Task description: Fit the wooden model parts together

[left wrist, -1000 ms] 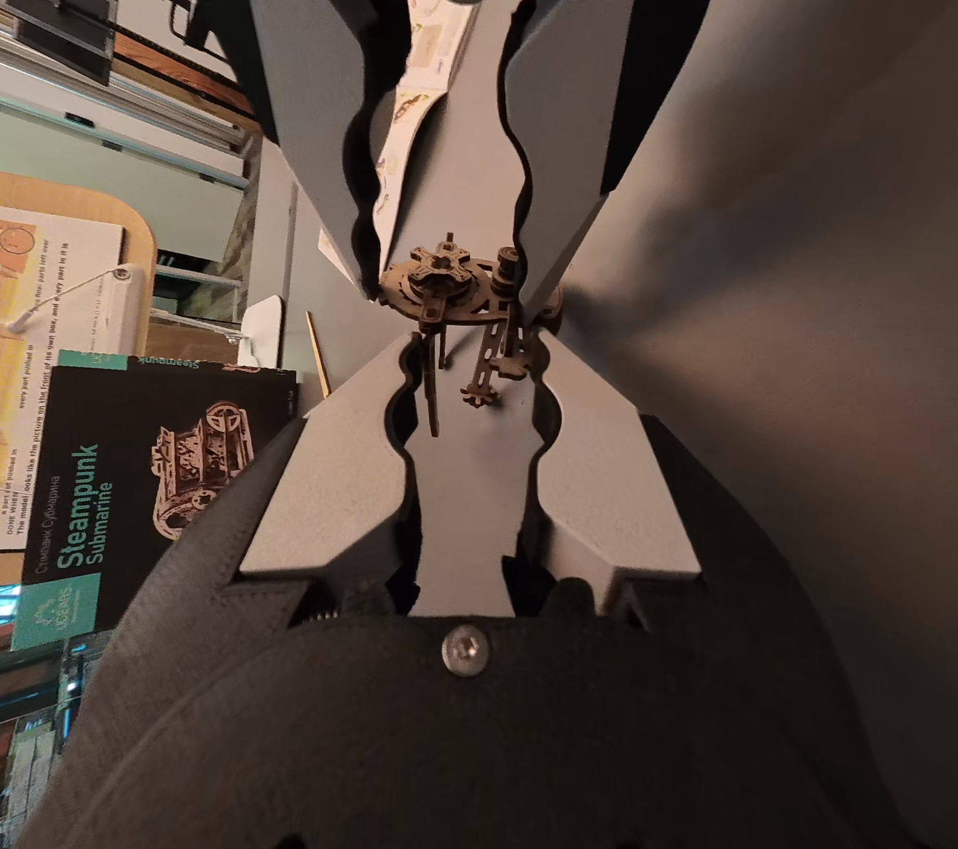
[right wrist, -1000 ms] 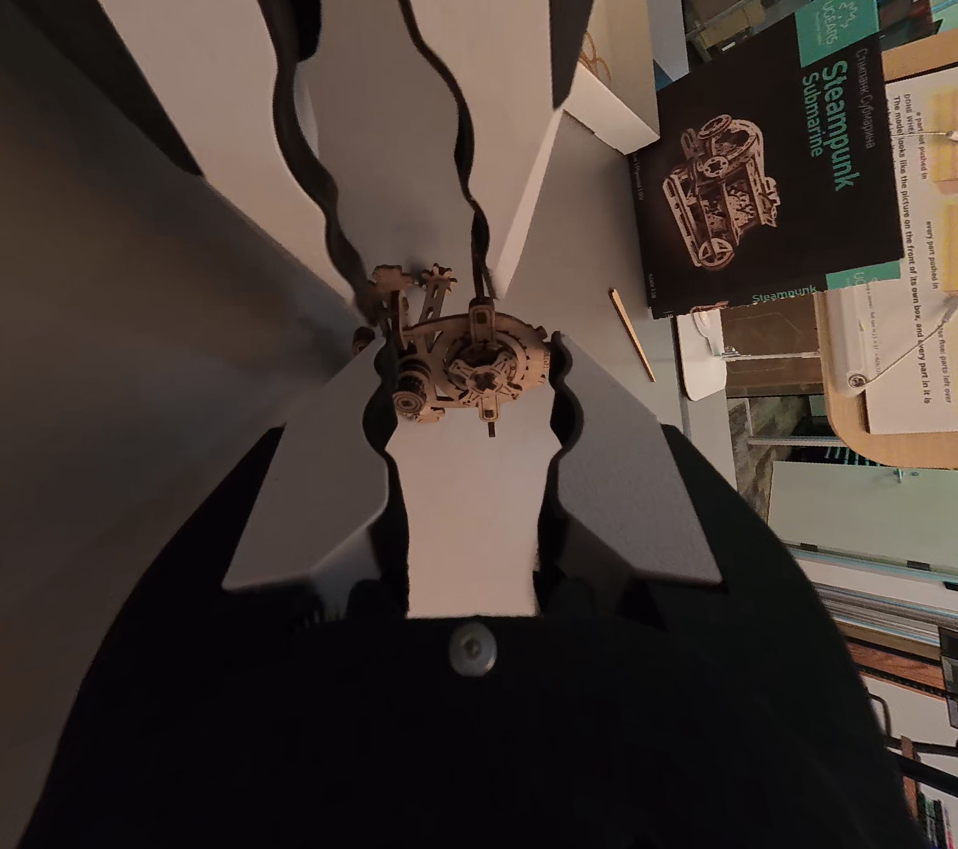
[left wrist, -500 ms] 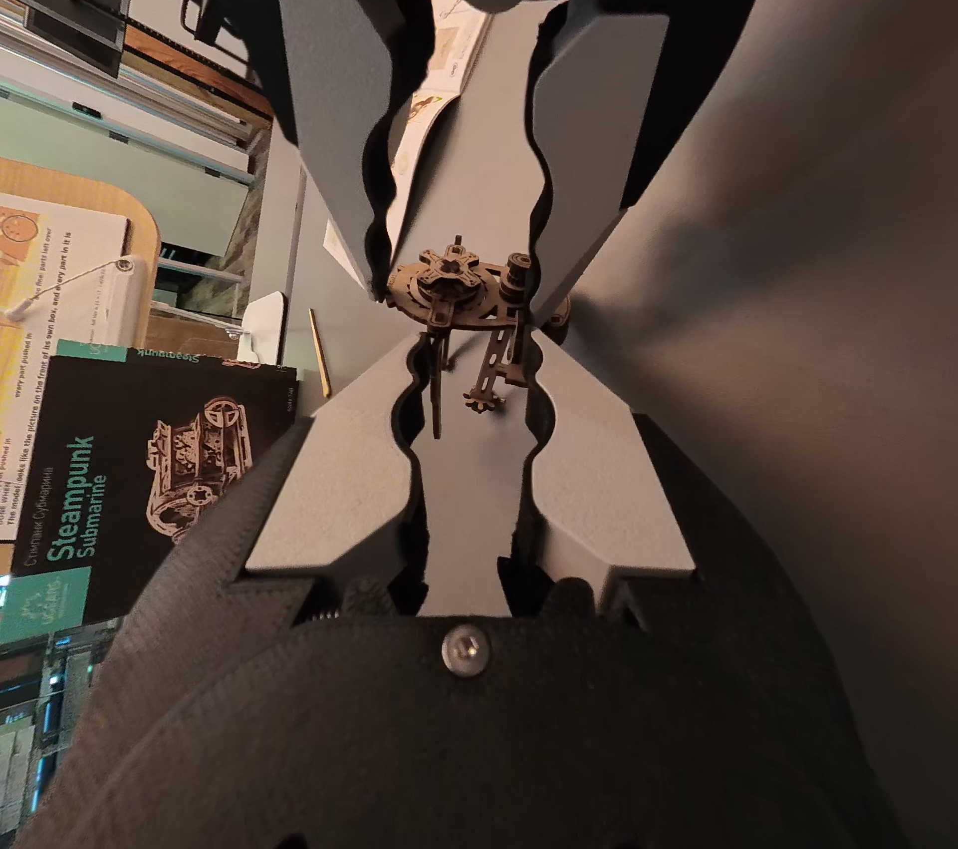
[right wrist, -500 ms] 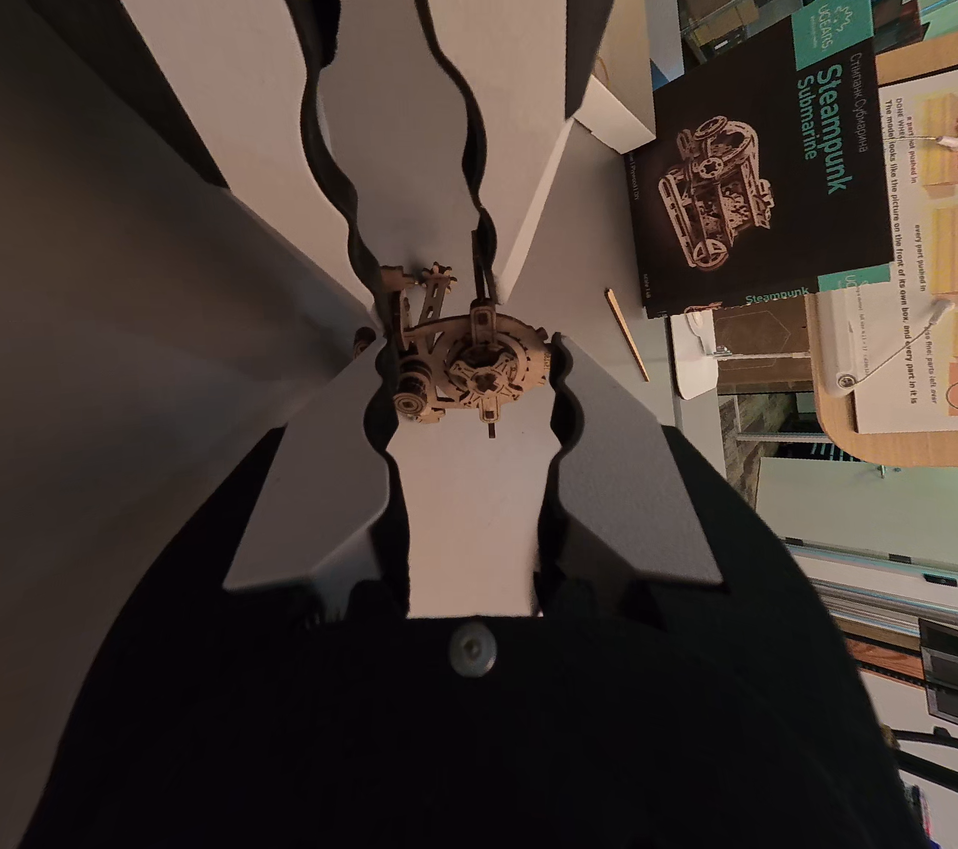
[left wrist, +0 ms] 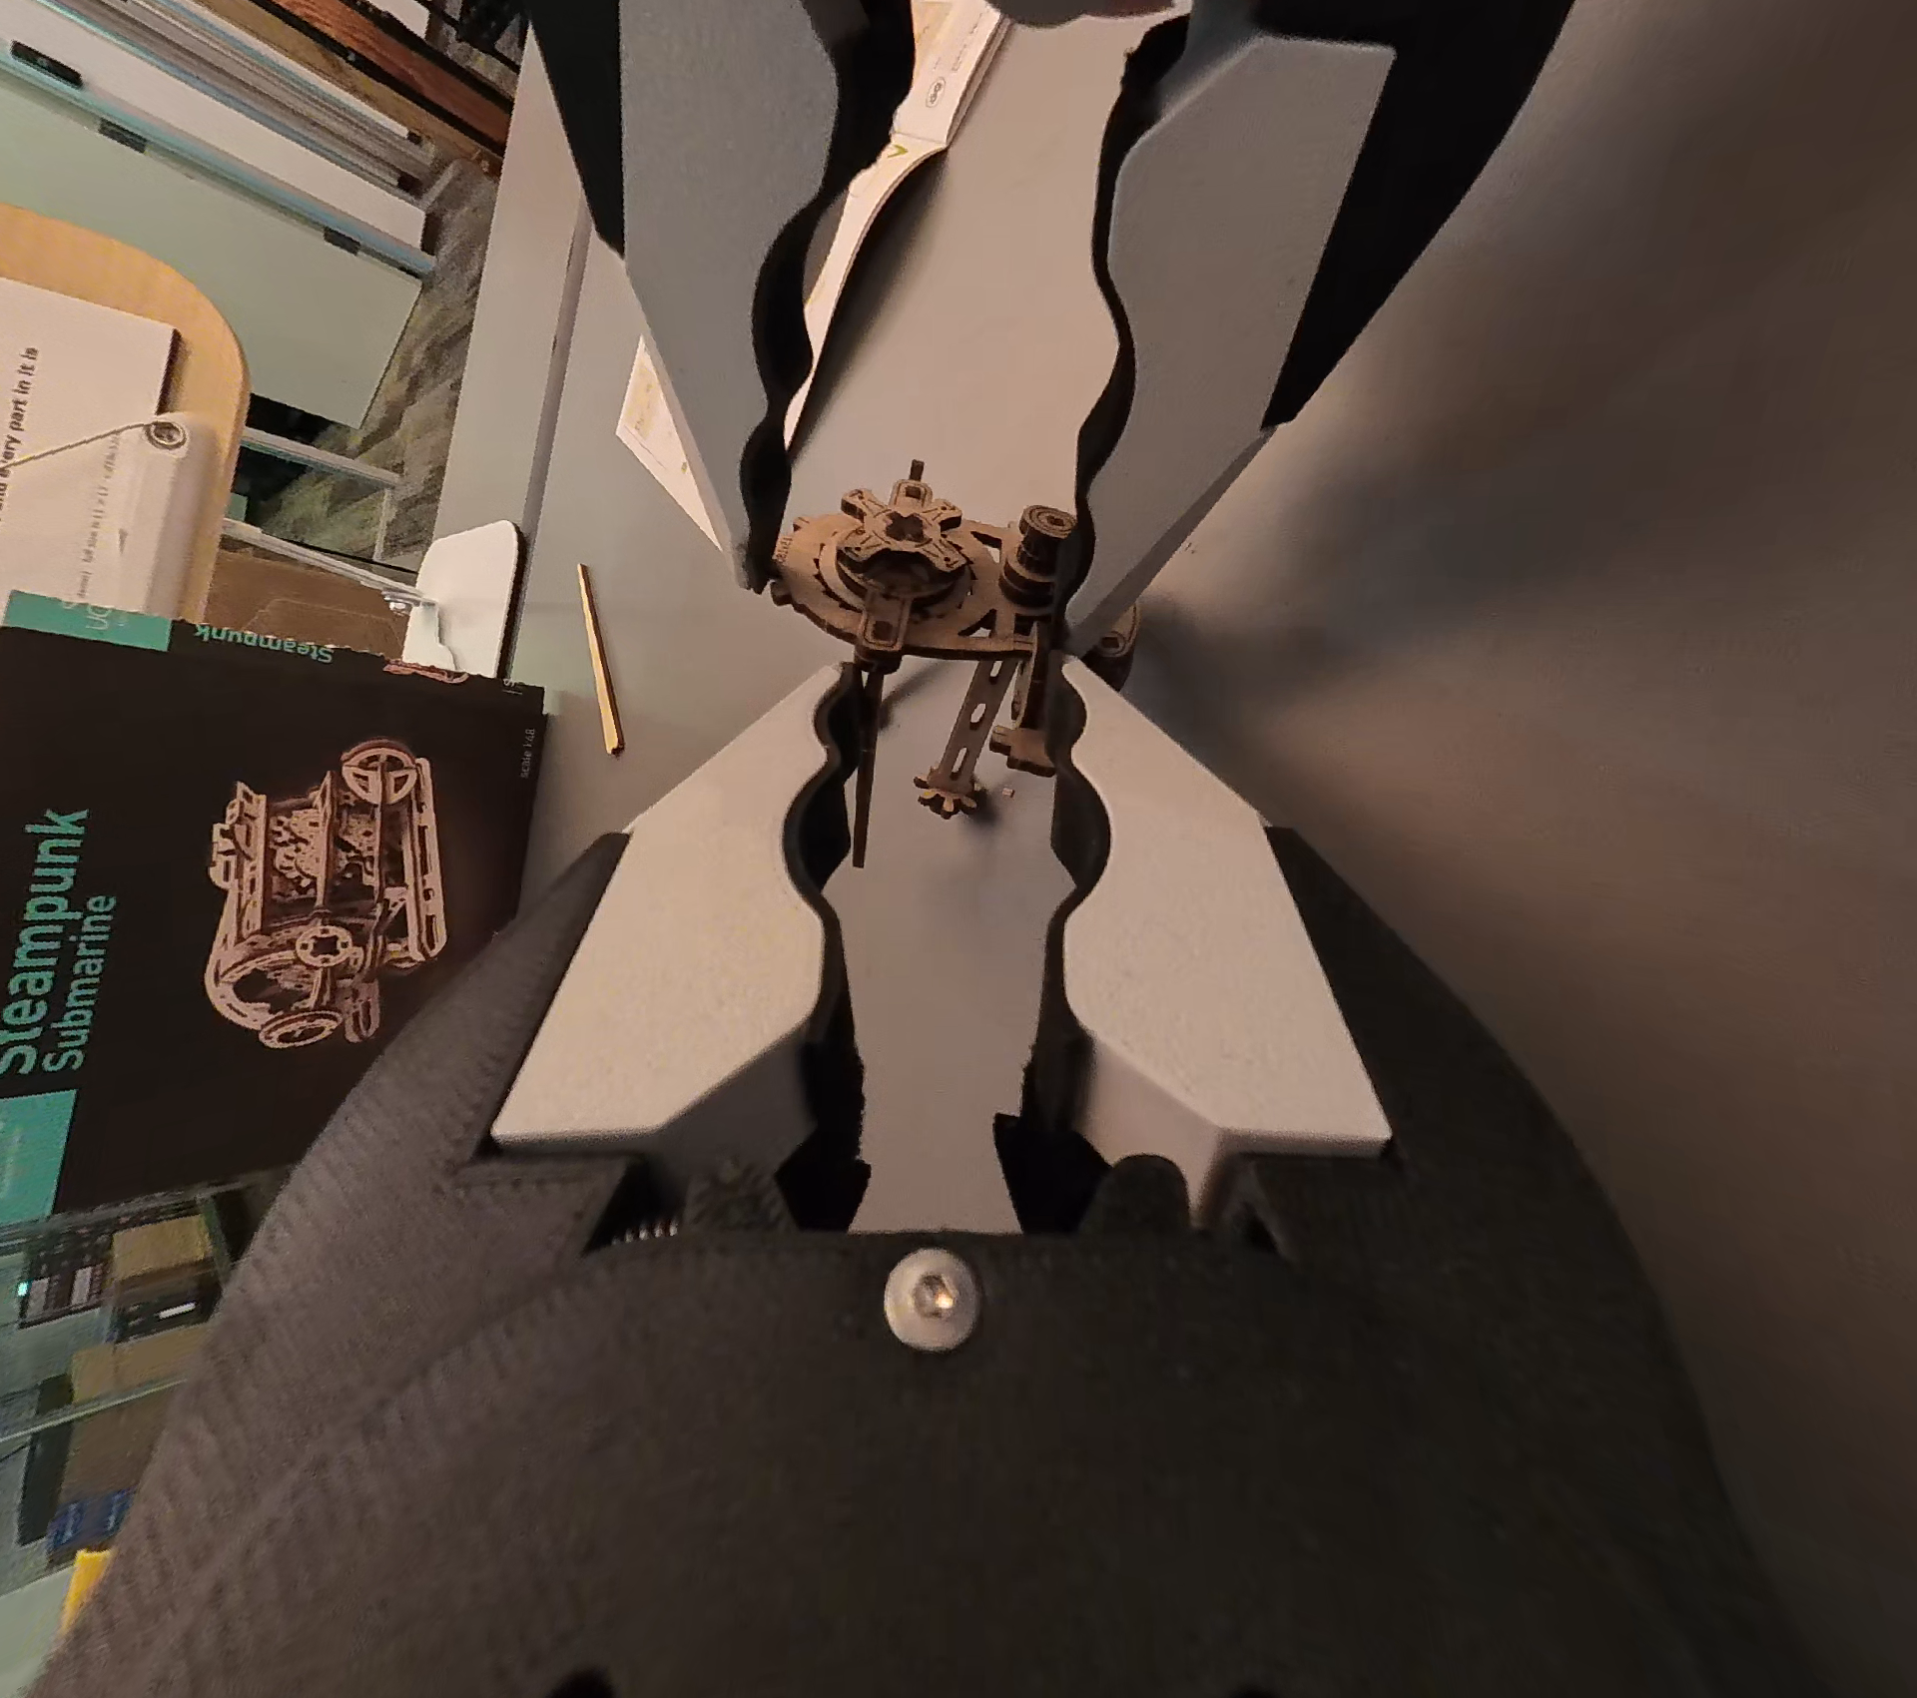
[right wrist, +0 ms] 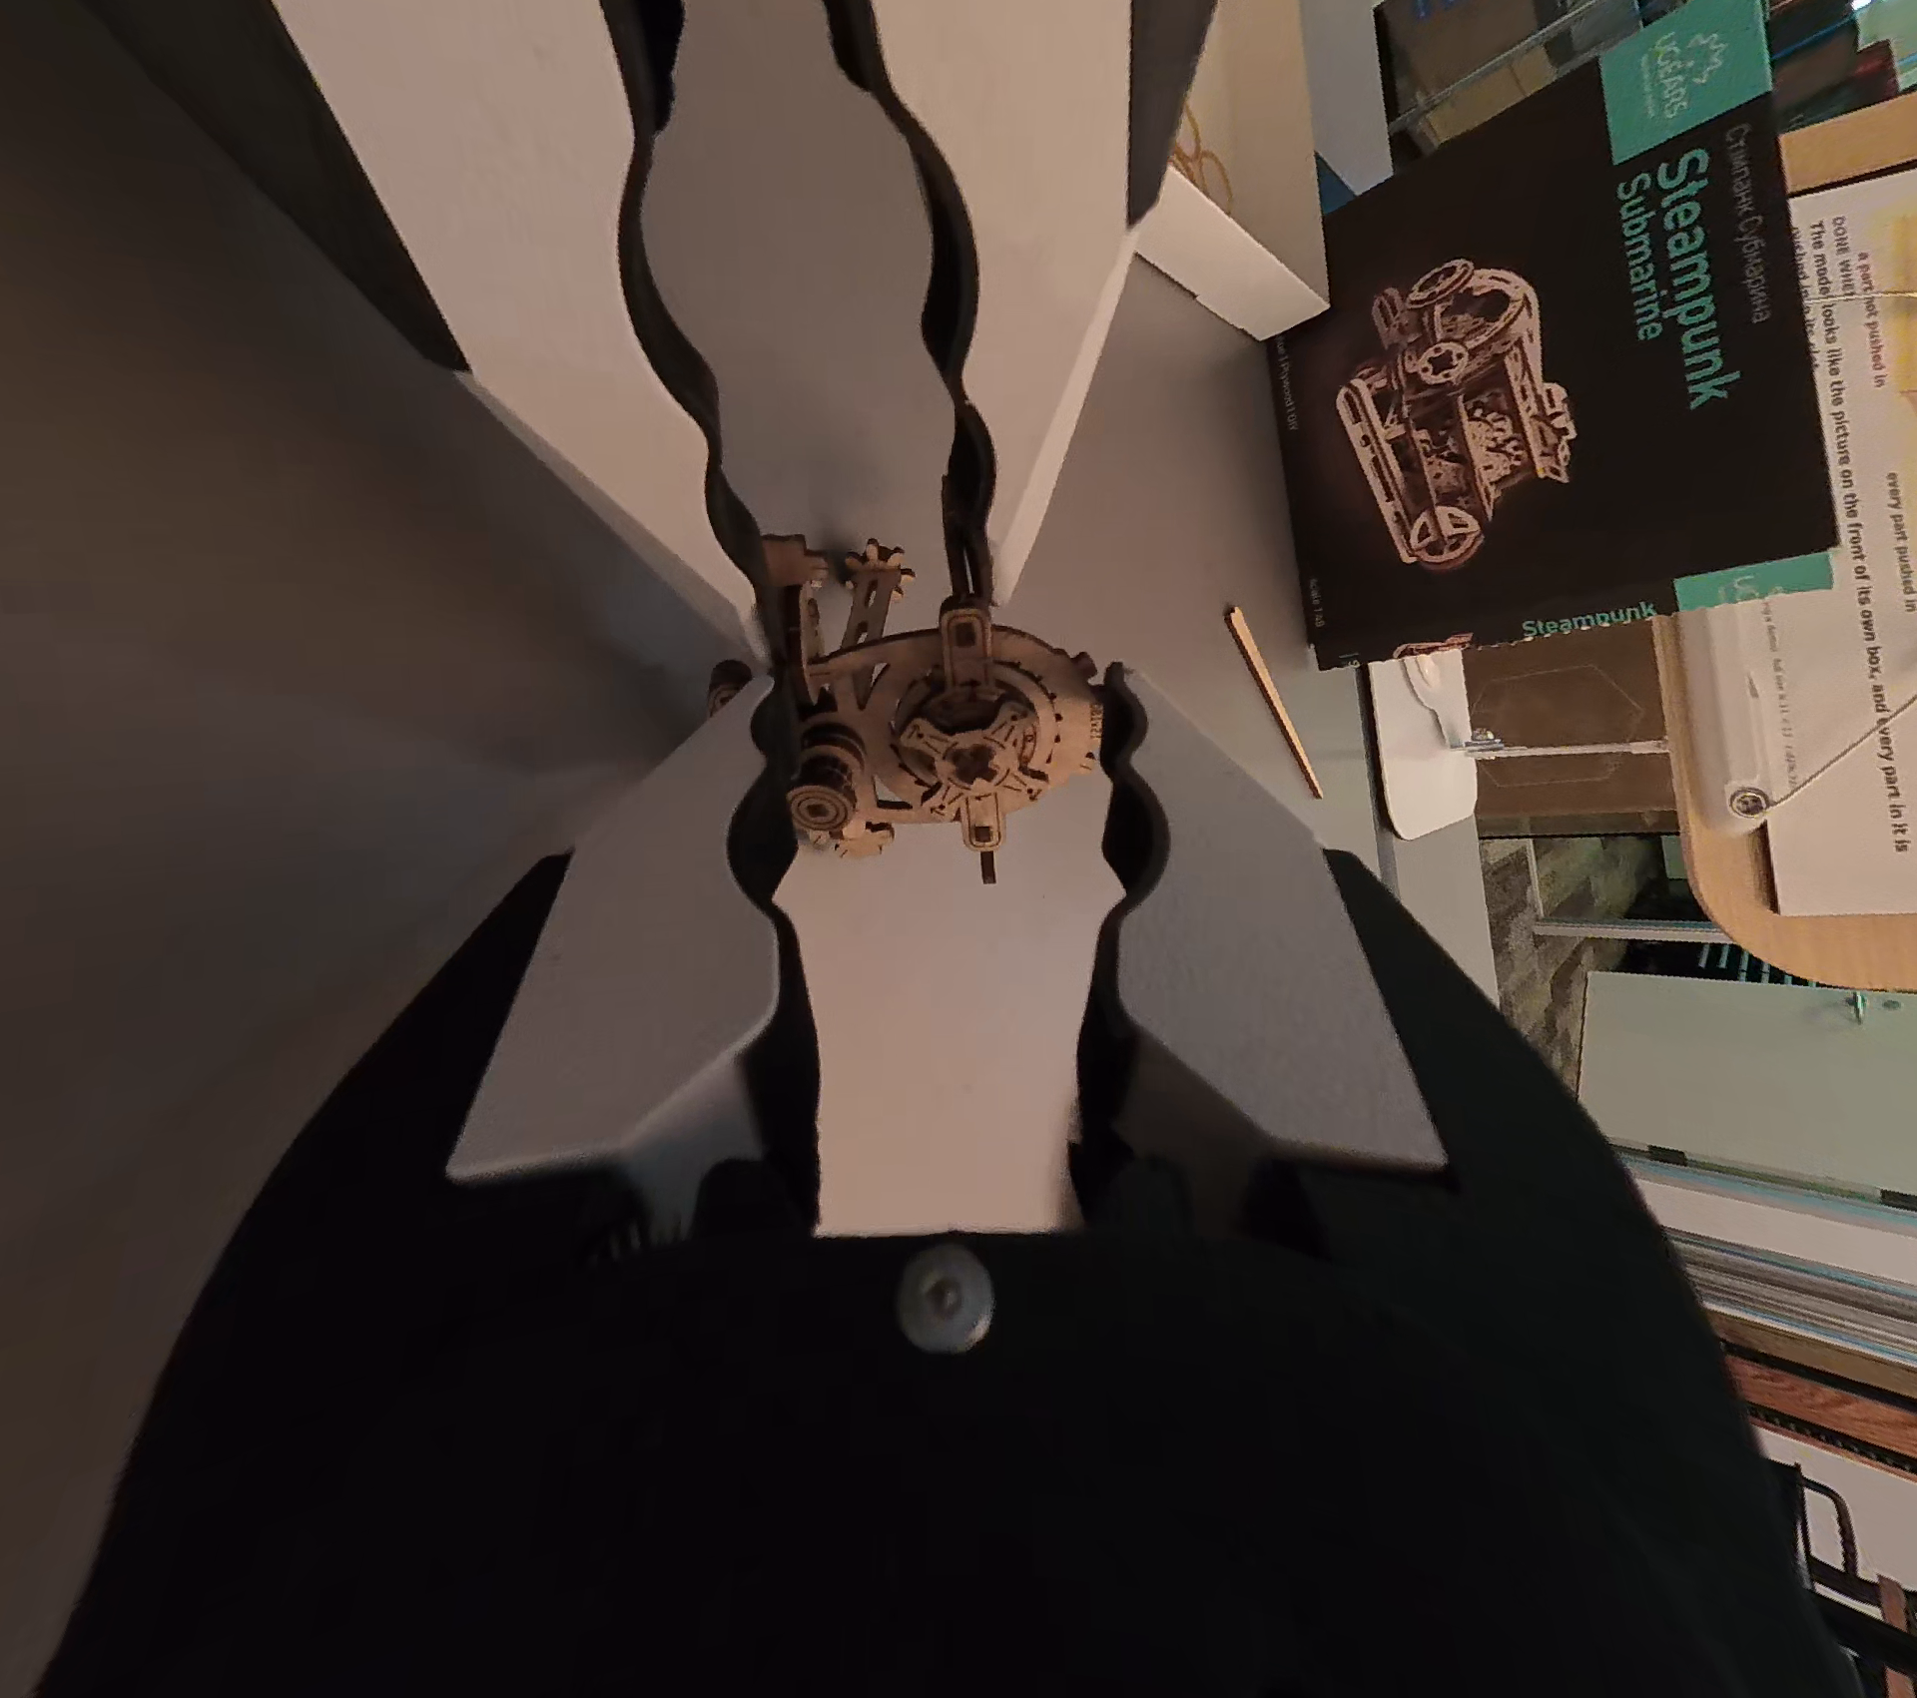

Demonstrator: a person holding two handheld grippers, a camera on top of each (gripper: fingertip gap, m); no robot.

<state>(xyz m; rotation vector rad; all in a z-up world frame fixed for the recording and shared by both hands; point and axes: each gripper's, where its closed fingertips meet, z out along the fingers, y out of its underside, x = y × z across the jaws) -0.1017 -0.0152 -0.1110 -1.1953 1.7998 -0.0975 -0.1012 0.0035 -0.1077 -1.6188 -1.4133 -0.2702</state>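
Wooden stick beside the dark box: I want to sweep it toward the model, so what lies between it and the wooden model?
In the left wrist view, only bare grey table separates the wooden stick from the wooden model.

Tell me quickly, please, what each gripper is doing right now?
Left gripper: shut on the legs side of the wooden model.
Right gripper: shut on the same wooden model, gripping its round geared disc from opposite.

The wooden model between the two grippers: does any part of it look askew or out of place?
Nothing looks broken. The wooden model is held between both grippers. One slotted arm with a small toothed end hangs at a slant, joined only at its top. A loose wooden stick lies apart on the table.
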